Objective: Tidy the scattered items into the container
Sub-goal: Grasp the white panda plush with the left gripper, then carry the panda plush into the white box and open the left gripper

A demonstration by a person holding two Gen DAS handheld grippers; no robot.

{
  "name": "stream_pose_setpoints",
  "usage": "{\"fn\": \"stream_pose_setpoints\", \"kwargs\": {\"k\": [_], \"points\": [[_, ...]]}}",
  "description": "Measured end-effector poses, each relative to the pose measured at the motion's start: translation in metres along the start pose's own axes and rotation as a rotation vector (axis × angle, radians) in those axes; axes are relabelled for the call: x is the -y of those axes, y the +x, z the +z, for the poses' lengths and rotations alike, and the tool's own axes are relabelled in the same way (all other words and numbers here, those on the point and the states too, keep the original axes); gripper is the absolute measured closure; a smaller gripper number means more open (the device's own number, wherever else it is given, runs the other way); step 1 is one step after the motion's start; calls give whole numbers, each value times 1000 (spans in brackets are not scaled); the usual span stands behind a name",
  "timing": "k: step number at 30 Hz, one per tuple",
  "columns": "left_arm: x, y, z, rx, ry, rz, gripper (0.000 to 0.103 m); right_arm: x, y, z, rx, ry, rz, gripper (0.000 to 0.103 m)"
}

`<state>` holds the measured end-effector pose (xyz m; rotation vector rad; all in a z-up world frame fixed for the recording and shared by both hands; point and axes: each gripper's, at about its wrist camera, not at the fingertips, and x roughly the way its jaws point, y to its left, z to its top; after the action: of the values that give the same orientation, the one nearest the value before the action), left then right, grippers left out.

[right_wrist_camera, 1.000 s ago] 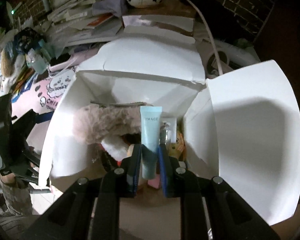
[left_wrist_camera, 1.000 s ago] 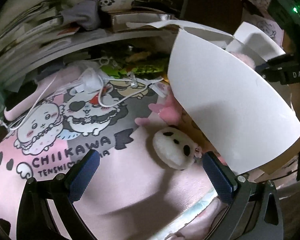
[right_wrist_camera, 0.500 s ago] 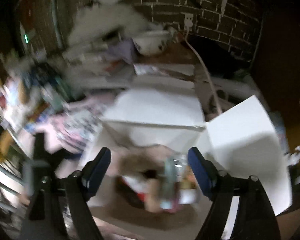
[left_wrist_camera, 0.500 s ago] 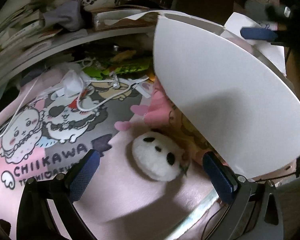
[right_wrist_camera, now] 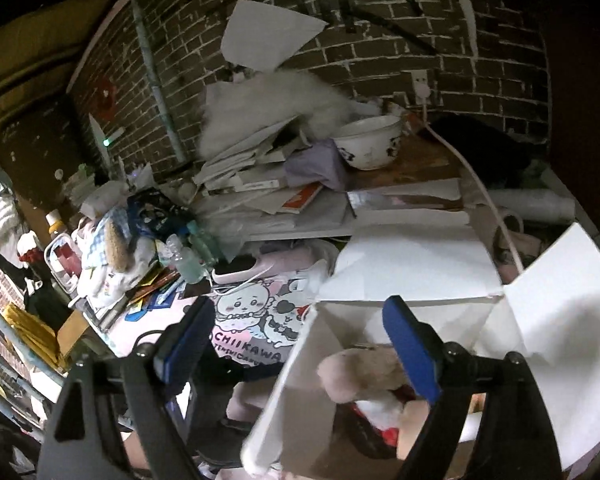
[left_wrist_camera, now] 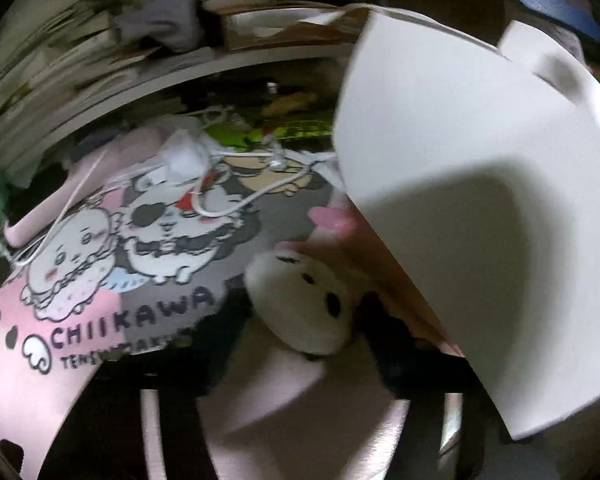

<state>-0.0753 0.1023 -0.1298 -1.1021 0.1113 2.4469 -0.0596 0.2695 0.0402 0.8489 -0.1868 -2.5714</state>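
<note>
Right gripper (right_wrist_camera: pixel 300 344): blue pads spread wide, nothing between them, raised above the near-left corner of the white box (right_wrist_camera: pixel 412 276).
Box flaps open; pink fluffy toy (right_wrist_camera: pixel 360 372) lying inside, something red and white beneath it.
Left gripper (left_wrist_camera: pixel 296 356): view blurred, dark fingers on either side of the panda plush (left_wrist_camera: pixel 304 304), contact impossible to judge, cannot tell whether apart or clamped.
Panda plush on the pink mat (left_wrist_camera: pixel 100 336), just left of the box flap (left_wrist_camera: pixel 480 208).
White cable (left_wrist_camera: pixel 228 184) on the mat, behind the plush.
Bowl (right_wrist_camera: pixel 368 142) on paper pile behind the box.
</note>
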Motion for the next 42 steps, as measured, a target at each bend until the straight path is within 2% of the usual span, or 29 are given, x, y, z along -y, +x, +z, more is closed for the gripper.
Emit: {"fn": "stream_pose_setpoints", "kwargs": {"k": [3,9,17,26,32,36,39,42], "points": [[-3,-1,0,1,3,-4,65,-4,5,-2,-11,6,40,19],[-10,-2,-1,10,5,2,75,-6,12,-4,-17,21,65,19],[-33,-16,-4,16,-41,26,77,-7,17,-7,-23,29,66,19],[-64,-50,-11,60,-88,63,77,-12,24,-14,-37,38,80,19],[-76,-45,-25,33,-112,53,76,-15,26,-14,-44,33,89,19],[-76,-44,-29,35,-118,57,70,-14,27,-14,-47,39,98,19],[-72,-44,-30,37,-90,126,37,-15,27,-15,-49,39,99,19],[-72,-44,-29,42,-75,153,36,-14,27,-15,-49,41,101,19]]}}
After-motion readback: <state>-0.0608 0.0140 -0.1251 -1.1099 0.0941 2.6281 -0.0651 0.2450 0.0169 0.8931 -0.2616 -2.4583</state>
